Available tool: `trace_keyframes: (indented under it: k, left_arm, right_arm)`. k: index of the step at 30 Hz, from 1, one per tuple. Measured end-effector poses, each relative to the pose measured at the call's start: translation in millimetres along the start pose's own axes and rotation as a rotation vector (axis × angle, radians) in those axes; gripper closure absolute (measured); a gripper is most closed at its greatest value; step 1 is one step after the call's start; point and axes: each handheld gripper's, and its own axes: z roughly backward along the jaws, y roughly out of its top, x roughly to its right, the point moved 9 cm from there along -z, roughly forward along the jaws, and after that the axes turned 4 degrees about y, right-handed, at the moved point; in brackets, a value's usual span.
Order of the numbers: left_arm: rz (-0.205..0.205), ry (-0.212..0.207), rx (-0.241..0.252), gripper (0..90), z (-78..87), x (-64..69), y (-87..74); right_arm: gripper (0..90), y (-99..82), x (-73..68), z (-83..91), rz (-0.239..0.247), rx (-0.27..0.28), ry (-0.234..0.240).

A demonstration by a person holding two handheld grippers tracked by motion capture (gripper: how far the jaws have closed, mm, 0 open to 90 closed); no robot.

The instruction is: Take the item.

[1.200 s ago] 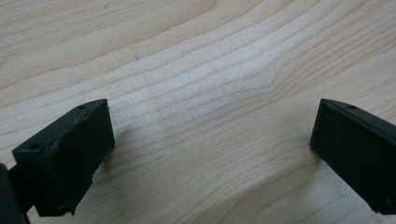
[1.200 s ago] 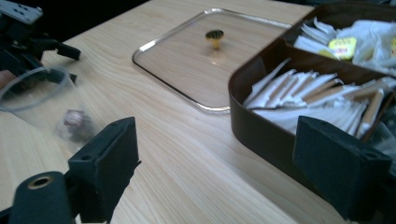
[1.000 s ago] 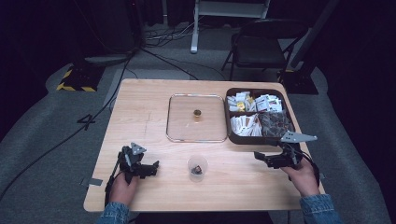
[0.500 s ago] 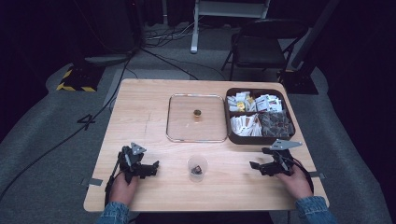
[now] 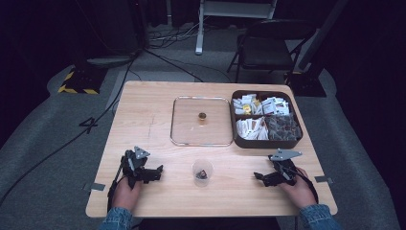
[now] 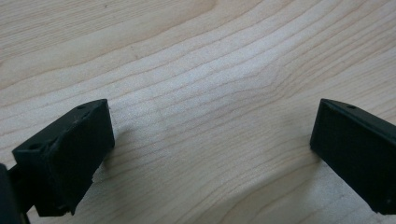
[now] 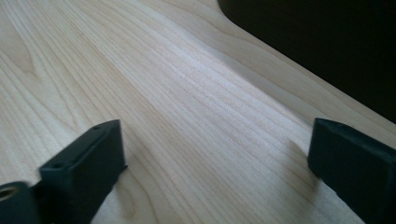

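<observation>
A small clear cup (image 5: 202, 172) with something dark inside stands near the table's front middle. My left gripper (image 5: 160, 170) rests on the wood to its left, pointing at it. In the left gripper view, my left gripper (image 6: 210, 154) is open, with bare wood between its fingers (image 6: 70, 154). My right gripper (image 5: 256, 176) lies to the right of the cup, pointing left. Its jaws have just been opening. In the right gripper view, my right gripper (image 7: 215, 163) stands wide open over bare wood with nothing between the jaws.
A square glass lid (image 5: 182, 129) with a small knob (image 5: 202, 116) lies at the table's middle. A dark compartment box (image 5: 297, 141) of packets sits to its right, its edge (image 7: 327, 42) close to my right gripper. A chair (image 5: 268, 45) stands behind the table.
My right hand has come down from beside the box to the table, a little toward the front and left. Its jaws stand wider. The left hand has not moved.
</observation>
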Motion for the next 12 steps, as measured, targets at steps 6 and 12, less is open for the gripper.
trace_keyframes:
  k: [6, 12]
  left_arm:
    - [0.002, 0.000, 0.000, 0.1, 0.0, 0.1, 0.0]
    - [-0.003, -0.005, 0.001, 0.1, -0.4, 0.2, 0.4]
  right_arm:
    - [0.0, -0.1, 0.0, 0.0, 0.001, -0.001, -0.001]
    - [0.0, -0.1, 0.0, 0.0, 0.001, -0.001, -0.001]
